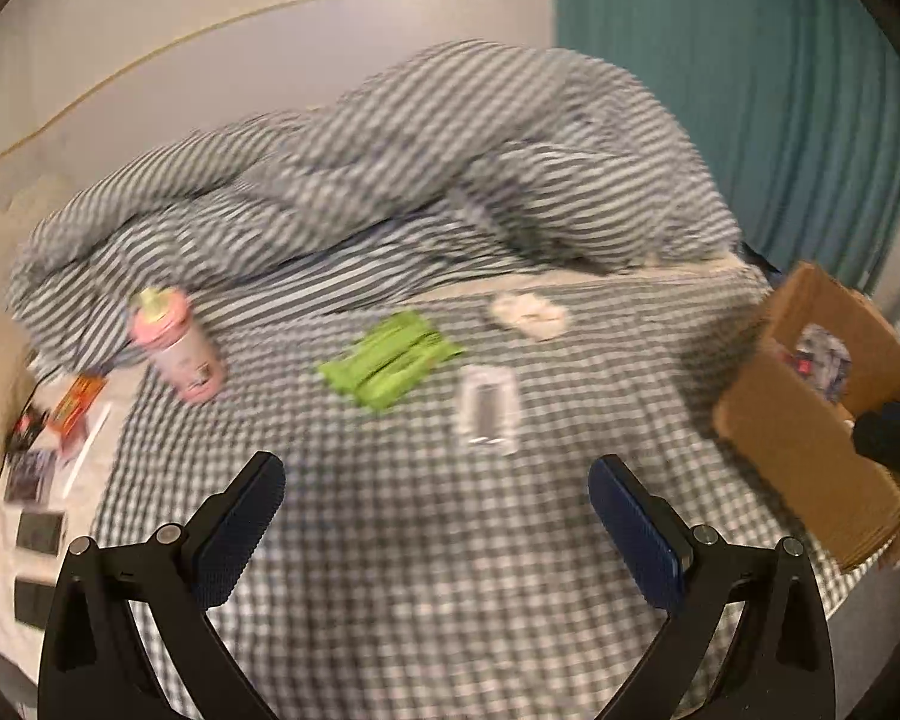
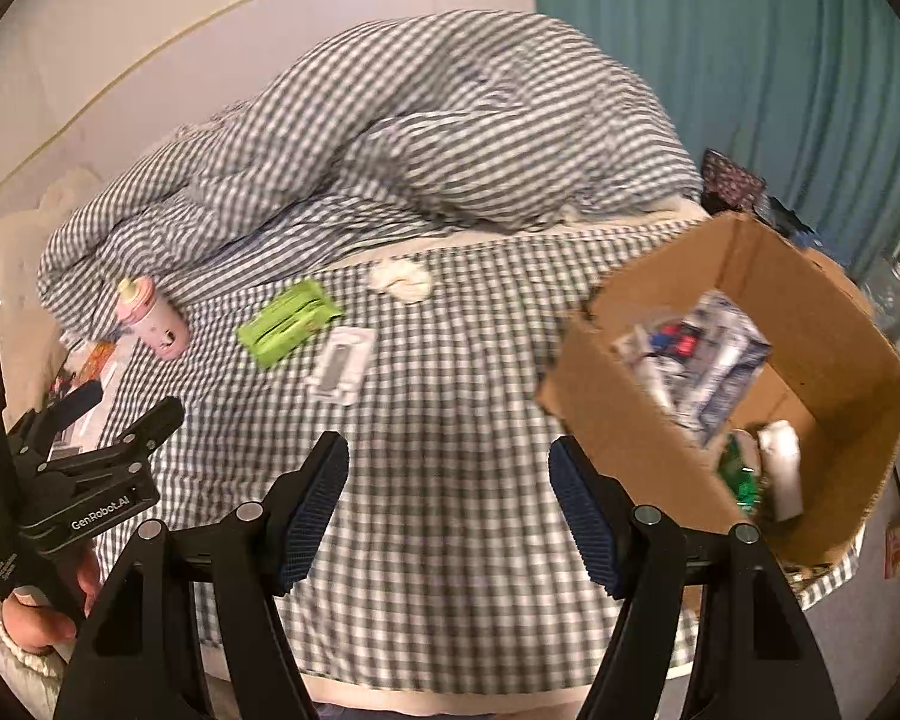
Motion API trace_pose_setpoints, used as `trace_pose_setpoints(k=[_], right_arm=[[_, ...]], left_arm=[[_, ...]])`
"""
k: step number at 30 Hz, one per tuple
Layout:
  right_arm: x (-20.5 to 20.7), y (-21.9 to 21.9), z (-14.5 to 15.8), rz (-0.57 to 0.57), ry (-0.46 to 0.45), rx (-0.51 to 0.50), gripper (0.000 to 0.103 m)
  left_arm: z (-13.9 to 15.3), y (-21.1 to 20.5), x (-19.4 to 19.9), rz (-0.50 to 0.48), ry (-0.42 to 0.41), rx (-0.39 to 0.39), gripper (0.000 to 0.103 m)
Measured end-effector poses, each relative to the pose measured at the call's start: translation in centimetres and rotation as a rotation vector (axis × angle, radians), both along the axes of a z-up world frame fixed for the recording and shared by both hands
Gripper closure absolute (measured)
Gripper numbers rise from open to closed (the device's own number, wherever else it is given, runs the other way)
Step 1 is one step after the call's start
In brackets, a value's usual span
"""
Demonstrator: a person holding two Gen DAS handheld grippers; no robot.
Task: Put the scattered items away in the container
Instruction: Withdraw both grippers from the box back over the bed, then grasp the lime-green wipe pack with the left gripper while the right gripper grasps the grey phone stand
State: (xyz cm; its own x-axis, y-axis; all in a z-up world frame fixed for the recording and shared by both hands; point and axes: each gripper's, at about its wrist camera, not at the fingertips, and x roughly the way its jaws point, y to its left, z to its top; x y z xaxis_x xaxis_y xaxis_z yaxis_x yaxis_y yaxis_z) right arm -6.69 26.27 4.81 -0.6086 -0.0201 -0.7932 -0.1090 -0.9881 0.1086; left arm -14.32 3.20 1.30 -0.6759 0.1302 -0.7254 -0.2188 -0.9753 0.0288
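While both grippers, left gripper (image 1: 435,516) and right gripper (image 2: 450,504), hung wide open and empty, the clear packet (image 1: 489,411) mid-bed seemed the next pick for the cardboard box (image 2: 624,420) at the bed's right edge.

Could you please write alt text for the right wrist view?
The open right gripper hovers empty over a checked bedspread, beside a cardboard box already holding packets. A green packet, clear blister pack and pink bottle lie scattered beyond.

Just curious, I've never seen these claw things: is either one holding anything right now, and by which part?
Nothing is held. The left gripper and right gripper both hang open above the checked bedcover, fingers empty.
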Motion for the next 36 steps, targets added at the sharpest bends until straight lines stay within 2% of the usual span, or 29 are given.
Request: trace_pose_setpoints(k=[6,14,20,30,36], right_arm=[[-2.1,-4.5,-1.0,0.060,-0.034,-0.004,0.034],[-5.5,-7.7,-3.5,0.114,-0.091,0.014,0.034],[-9.0,-7.9,-6.4,0.119,-0.138,0.016,0.034],[-15.8,-5.9,-13.5,0.087,-0.258,-0.036,0.034],[-18.7,-5.1,-16.9,0.074,-0.308,-0.045,0.034]], left_arm=[[-2.3,-5.8,-0.9,0.090,-0.040,0.002,0.000],[-4.9,-7.9,-3.9,0.084,-0.061,0.040,0.000],[-7.7,-6.4,-8.6,0.034,-0.077,0.049,0.000],[-14.4,-3.2,-17.8,-0.069,-0.130,-0.020,0.000],[-18.3,-2.3,-21.6,-0.155,-0.147,-0.020,0.000]])
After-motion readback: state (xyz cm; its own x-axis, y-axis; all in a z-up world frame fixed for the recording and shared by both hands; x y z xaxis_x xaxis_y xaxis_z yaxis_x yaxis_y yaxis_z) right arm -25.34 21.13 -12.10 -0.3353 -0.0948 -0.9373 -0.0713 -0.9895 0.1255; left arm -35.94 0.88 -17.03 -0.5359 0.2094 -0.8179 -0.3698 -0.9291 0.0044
